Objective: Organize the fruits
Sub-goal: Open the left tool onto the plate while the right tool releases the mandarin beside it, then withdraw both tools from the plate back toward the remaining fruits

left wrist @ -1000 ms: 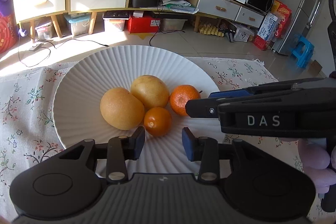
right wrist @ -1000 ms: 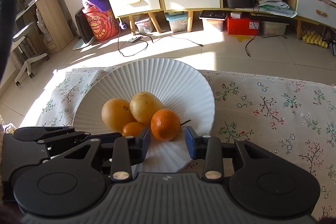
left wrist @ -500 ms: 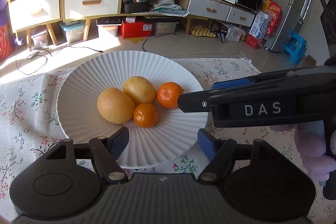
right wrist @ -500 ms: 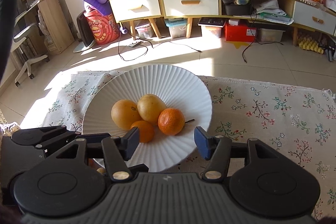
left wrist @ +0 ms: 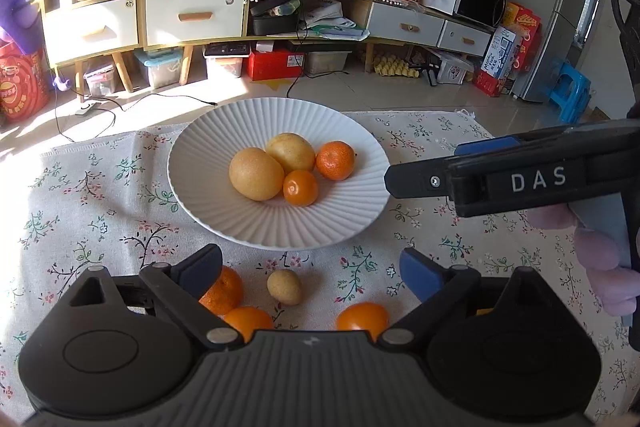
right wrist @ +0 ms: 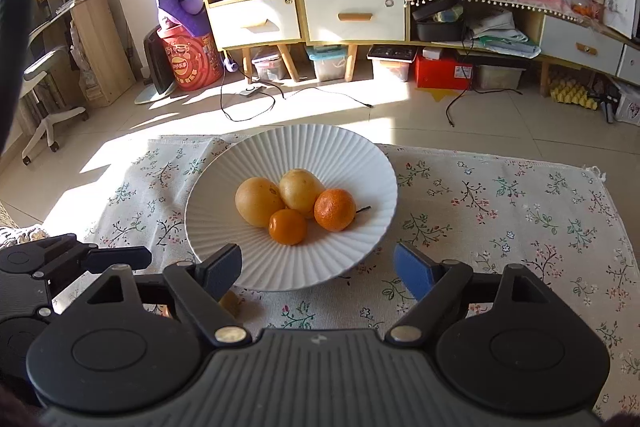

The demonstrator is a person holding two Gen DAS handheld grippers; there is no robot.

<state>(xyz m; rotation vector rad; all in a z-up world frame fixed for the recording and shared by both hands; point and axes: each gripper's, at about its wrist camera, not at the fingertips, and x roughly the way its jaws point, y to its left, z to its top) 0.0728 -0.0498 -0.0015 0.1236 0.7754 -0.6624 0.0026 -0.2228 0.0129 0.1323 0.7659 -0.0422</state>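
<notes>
A white ribbed plate (left wrist: 224, 199) (right wrist: 352, 251) on the floral cloth holds two yellow fruits (left wrist: 256, 173) (right wrist: 258, 201) and two oranges (left wrist: 335, 160) (right wrist: 334, 209). On the cloth in front of the plate lie a small yellow-brown fruit (left wrist: 284, 287) and three oranges (left wrist: 224, 289) (left wrist: 362, 315). My left gripper (left wrist: 312, 271) is open and empty above these loose fruits. My right gripper (right wrist: 318, 269) is open and empty at the plate's near rim; it also shows from the side in the left wrist view (left wrist: 500, 179).
The floral tablecloth (right wrist: 500, 211) covers the table, whose far edge lies just behind the plate. Beyond are the tiled floor, shelving with drawers (left wrist: 192, 19) and storage boxes. A small fruit (right wrist: 230, 301) peeks out by my right gripper's left finger.
Both grippers opened wide and pulled back from the plate, leaving the oranges on it. The loose fruits on the cloth have come into the left wrist view.
</notes>
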